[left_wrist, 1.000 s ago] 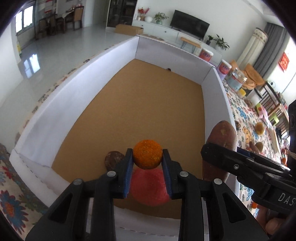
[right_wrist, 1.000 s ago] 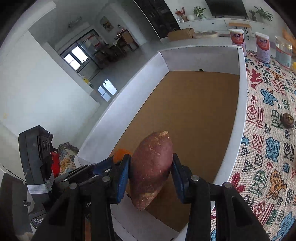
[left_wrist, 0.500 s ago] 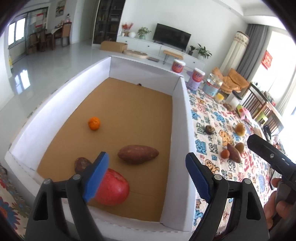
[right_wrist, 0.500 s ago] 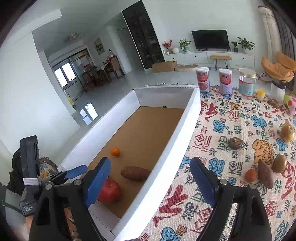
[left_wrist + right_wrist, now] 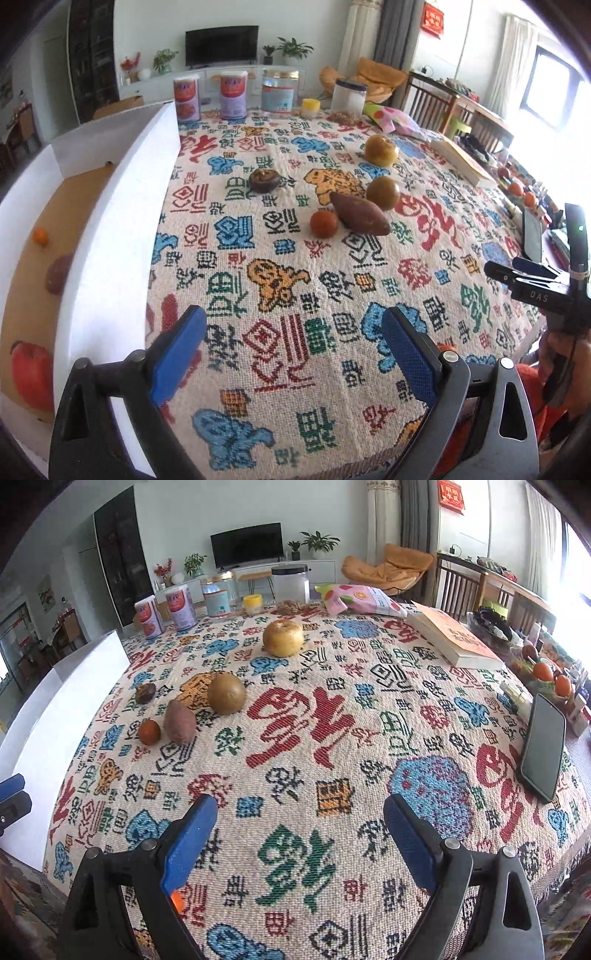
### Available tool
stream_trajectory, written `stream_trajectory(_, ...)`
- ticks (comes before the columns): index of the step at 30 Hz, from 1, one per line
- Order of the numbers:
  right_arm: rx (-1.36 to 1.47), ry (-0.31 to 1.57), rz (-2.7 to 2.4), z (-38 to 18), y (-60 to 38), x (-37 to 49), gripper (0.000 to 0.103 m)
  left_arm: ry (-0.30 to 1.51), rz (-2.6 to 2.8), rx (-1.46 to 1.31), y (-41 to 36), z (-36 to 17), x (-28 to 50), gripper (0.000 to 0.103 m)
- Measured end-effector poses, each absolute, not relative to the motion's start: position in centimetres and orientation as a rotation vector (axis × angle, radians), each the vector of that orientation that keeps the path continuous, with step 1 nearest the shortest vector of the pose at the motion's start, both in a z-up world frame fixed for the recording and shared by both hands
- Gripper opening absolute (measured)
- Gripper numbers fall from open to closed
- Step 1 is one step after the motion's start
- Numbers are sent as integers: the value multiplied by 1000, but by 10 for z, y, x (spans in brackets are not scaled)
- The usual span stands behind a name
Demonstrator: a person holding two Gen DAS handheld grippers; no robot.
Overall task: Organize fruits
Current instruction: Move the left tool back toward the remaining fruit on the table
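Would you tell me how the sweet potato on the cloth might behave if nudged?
The sweet potato is tapered, so it would probably pivot rather than roll straight. The woven tablecloth likely grips it. It touches the small orange fruit, which may roll.

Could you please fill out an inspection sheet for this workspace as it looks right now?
Surface: patterned woven tablecloth covering the table.
Job's things: white box with brown floor holds a red apple, a small orange and a partly hidden sweet potato. On the cloth: sweet potato, small orange fruit, round green-brown fruit, yellow pear-like fruit, dark small fruit.
Clutter: book, phone, snack bag, canisters and jars at the far edge.
Grippers: left gripper and right gripper open, empty.
Cables: nothing seen.
Surroundings: living room, TV, plants, orange chair.
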State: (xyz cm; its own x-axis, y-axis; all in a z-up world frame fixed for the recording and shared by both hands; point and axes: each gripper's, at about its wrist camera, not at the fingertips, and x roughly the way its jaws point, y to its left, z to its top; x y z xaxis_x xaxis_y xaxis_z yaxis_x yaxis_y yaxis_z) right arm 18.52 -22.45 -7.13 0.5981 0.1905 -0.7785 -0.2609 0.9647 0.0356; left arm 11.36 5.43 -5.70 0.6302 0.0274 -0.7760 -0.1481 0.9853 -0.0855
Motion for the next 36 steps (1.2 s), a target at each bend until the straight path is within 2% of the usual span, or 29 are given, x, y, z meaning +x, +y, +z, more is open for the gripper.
stream_trajectory(3,-83,998,228,-100,-251,222,91,922,133,-139,53,-86,143,96)
stream_trajectory(8,-89,977,140,-116,-264,275,91,932,230,-161,66,-122,175,96)
stream_trajectory(10,-65,977,129,-124,-267,293,92,922,249,-142,66,-124,181,97)
stream_trajectory(11,-71,959,117,-126,-265,299,99,916,249,-149,67,-123,181,97)
stream_trajectory(13,-82,933,111,-130,-262,307,103,920,256,-146,68,-124,182,99)
stream_trajectory(36,-77,936,109,-131,-259,313,103,926,273,-140,67,-126,185,103)
